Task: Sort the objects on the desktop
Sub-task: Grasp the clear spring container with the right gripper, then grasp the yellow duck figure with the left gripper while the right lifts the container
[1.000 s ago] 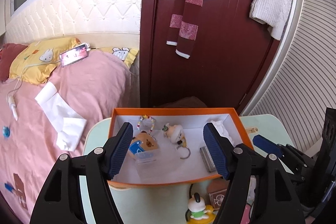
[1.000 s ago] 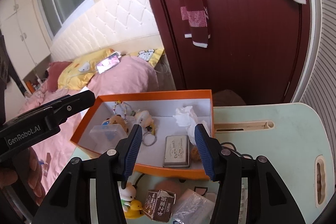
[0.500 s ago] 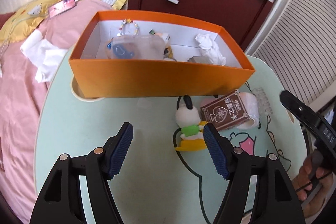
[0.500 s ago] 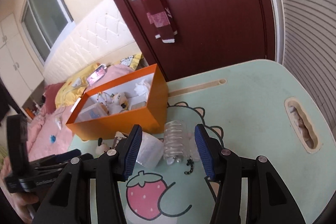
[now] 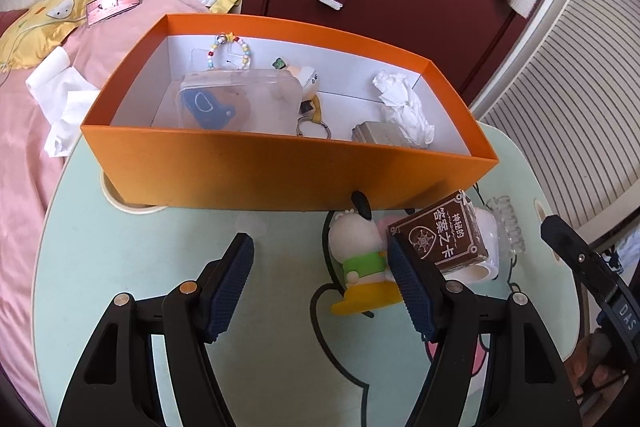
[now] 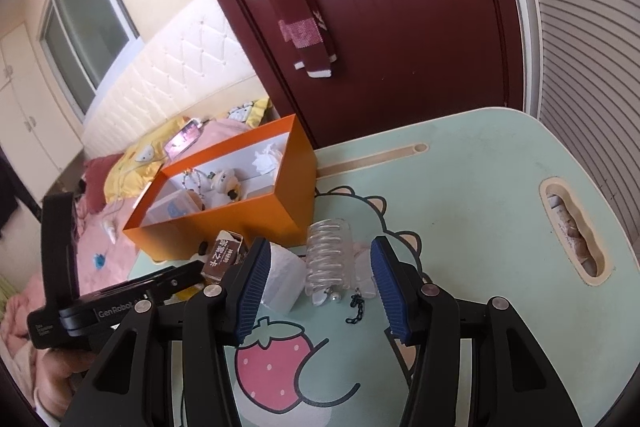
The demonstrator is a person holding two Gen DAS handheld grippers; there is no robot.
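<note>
Desktop objects lie partly in an orange cardboard box (image 5: 280, 171) at the far side of a mint-green table (image 5: 132, 267) and partly loose in front of it. Inside the box, from left to right: a frosted plastic case (image 5: 240, 103), a bead bracelet (image 5: 228, 47) behind it, a small plush keychain (image 5: 308, 83), a flat metal tin (image 5: 380, 135) and crumpled white tissue (image 5: 404, 107). The box's tall front wall stands between the loose pieces and its interior.

In front of the wall, left of centre, the tabletop is bare. The left gripper (image 5: 320, 283) hovers there, jaws apart and empty; its right pad sits just beside a white dog figure (image 5: 356, 247) on a yellow base. A brown printed card box (image 5: 440, 235) leans on a white paper roll (image 5: 488, 255), with a ribbed clear hair claw (image 5: 508, 227) further right.

The right gripper (image 6: 316, 287), also parted and empty, frames that hair claw (image 6: 328, 255); a short black chain (image 6: 356, 307) lies near it. Right of this the smooth tabletop is open up to its rounded edge, broken by a handle slot (image 6: 572, 227).
</note>
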